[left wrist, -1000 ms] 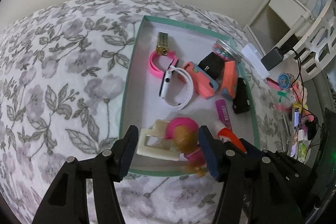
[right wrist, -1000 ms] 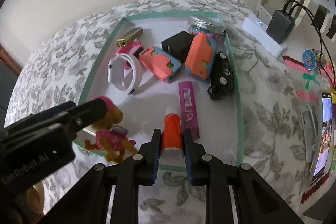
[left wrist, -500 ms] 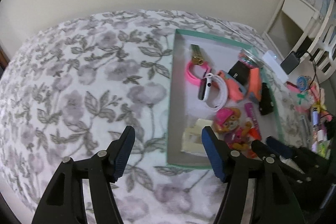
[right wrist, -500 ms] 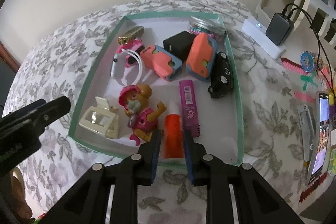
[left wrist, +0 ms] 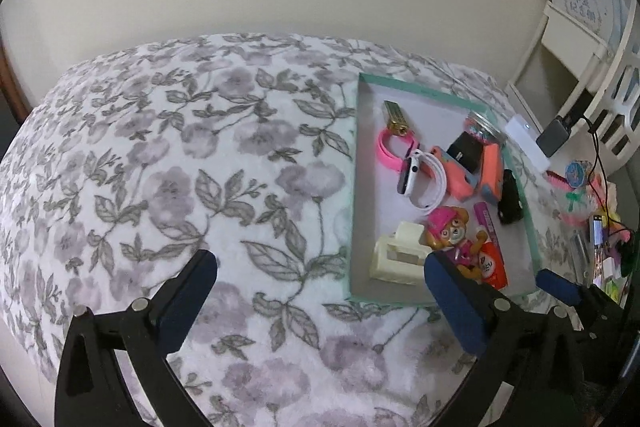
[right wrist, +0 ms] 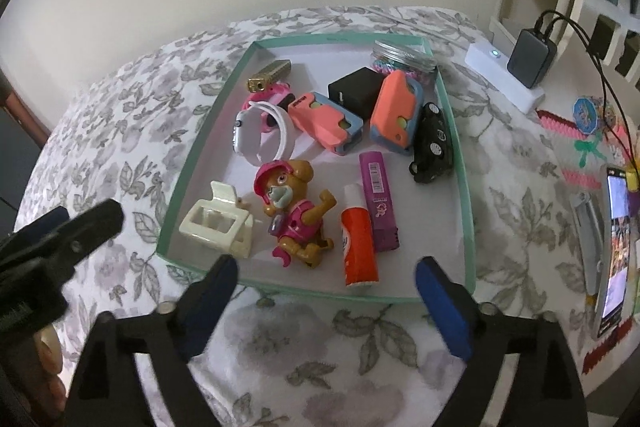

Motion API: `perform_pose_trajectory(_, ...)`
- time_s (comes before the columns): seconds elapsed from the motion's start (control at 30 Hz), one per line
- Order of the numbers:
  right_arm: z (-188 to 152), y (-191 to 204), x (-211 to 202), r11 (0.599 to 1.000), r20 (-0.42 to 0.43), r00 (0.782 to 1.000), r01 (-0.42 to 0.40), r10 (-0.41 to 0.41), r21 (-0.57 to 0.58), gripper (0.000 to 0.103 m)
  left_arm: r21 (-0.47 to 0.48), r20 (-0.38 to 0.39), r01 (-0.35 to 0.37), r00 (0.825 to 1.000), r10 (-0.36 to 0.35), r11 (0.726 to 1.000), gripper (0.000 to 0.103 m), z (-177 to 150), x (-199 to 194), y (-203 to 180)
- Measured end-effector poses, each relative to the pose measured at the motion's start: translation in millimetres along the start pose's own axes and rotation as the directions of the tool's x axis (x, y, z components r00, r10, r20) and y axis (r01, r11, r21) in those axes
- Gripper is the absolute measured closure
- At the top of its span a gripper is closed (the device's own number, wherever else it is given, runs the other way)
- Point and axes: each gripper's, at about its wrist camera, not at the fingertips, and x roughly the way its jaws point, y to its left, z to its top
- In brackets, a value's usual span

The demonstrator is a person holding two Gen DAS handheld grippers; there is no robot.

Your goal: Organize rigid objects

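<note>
Both tongs, left tongs (left wrist: 320, 281) and right tongs (right wrist: 326, 277), gaping empty, having just opened; glue stick (right wrist: 358, 239) lying at right's twelve o'clock in tray (right wrist: 464, 187), pointing twelve-to-six.

A bed covered by a white fleece blanket with grey flowers and leaves (right wrist: 132, 131) carries a shallow mint-green cardboard tray (right wrist: 464, 187) just ahead of the right fingertips (right of the left ones). Further right lie a white power strip (right wrist: 500, 75), a smartphone (right wrist: 616, 251) and pink trinkets (right wrist: 576, 163).
</note>
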Motion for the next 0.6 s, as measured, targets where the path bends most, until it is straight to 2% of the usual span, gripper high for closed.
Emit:
perform_pose_trajectory(0.17, -3.0, 0.3, -4.3, 1.000, 0.009, 1.000, -0.014, 0.014, 0.017, 0.001, 0.004, -0.016, 0.012, 1.000, -0.012, 1.000, 0.000, -5.3, -3.4, 4.1)
perform_pose_trajectory(0.4, -9.5, 2.7, -11.6, 1.000, 0.018, 1.000, -0.011, 0.011, 0.013, 0.000, 0.033, -0.053, -0.051, 0.997, 0.053, 0.998, 0.000, -15.5, -7.0, 7.0)
perform_pose_trajectory(0.53, -13.6, 1.7, -16.7, 1.000, 0.021, 1.000, -0.007, 0.006, 0.026, 0.000, 0.024, -0.038, -0.104, 0.994, 0.105, 0.994, 0.000, -19.6, -14.3, 12.4)
perform_pose_trajectory(0.6, -15.7, 1.7, -19.8, 1.000, 0.026, 1.000, -0.006, 0.006, 0.030, 0.000, 0.012, -0.040, -0.096, 0.995, 0.097, 0.995, 0.000, -20.8, -16.4, 16.4)
